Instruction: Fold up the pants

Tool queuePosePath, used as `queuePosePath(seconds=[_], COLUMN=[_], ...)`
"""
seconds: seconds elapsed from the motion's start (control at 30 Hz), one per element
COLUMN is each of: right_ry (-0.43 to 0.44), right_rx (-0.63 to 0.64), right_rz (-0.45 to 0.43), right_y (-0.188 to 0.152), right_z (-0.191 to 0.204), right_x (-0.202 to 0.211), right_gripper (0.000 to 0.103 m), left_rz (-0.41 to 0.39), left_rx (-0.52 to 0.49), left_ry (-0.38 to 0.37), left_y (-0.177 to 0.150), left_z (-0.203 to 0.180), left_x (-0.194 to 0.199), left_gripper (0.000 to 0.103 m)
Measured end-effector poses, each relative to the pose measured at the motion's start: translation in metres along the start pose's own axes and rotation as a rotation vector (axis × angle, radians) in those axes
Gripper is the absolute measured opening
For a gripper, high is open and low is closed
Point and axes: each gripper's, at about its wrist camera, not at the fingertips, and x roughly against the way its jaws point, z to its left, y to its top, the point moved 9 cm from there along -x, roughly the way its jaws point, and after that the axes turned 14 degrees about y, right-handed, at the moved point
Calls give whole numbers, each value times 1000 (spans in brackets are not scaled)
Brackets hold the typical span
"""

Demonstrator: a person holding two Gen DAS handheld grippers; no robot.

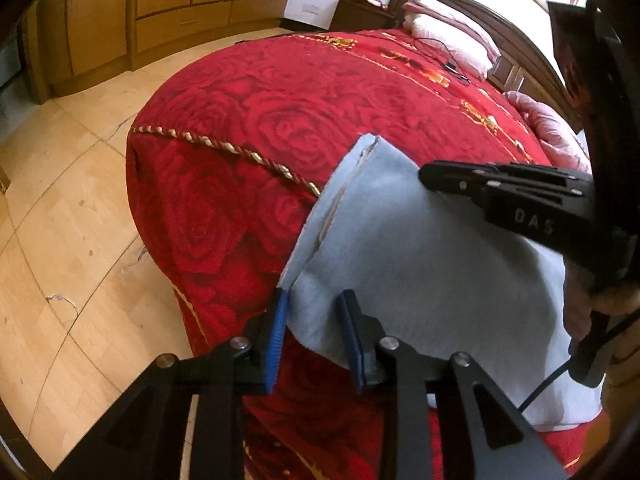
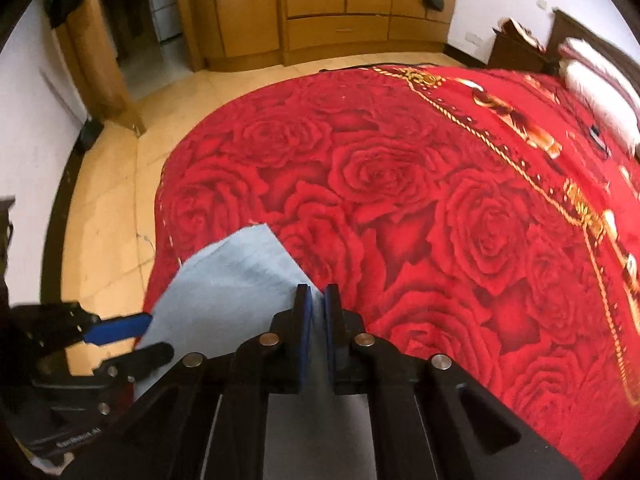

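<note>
Pale blue pants [image 1: 400,260] lie folded near the corner of the bed, their end pointing up toward the gold rope trim. My left gripper [image 1: 316,336] is open, and its blue pads [image 1: 278,332] straddle the near-left edge of the cloth. The right gripper [image 1: 430,176] reaches in from the right over the far edge of the pants. In the right wrist view, the right gripper [image 2: 318,300] is shut on a pinch of the pants [image 2: 232,280]. The left gripper [image 2: 132,340] shows at the lower left with its jaws apart at the cloth's edge.
The bed wears a red rose bedspread [image 1: 280,92] with gold rope trim [image 1: 240,152]. Pillows [image 1: 448,32] and a dark headboard [image 1: 520,48] stand at the far end, and a black cable [image 1: 444,60] lies near them. Tiled floor [image 1: 72,220] and wooden wardrobes [image 2: 336,8] surround the bed. A hand [image 1: 600,304] holds the right gripper.
</note>
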Motion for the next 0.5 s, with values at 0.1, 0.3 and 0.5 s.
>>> queuePosePath(seconds=[0.1,0.3,0.5], right_ry=[28,22,8], right_rx=[-66,-124,-148], right_rz=[-18,-105,-138], right_y=[1,-2,-21], right_z=[-4,-1,2], right_x=[7,45,76], right_gripper=[9,24,31], left_rz=[0,12,2], left_rx=[5,21,31], left_ry=[27,79,150], left_y=[1,2,3], left_z=[4,17,29], left_x=[0,3,10], left_gripper=[36,44,49])
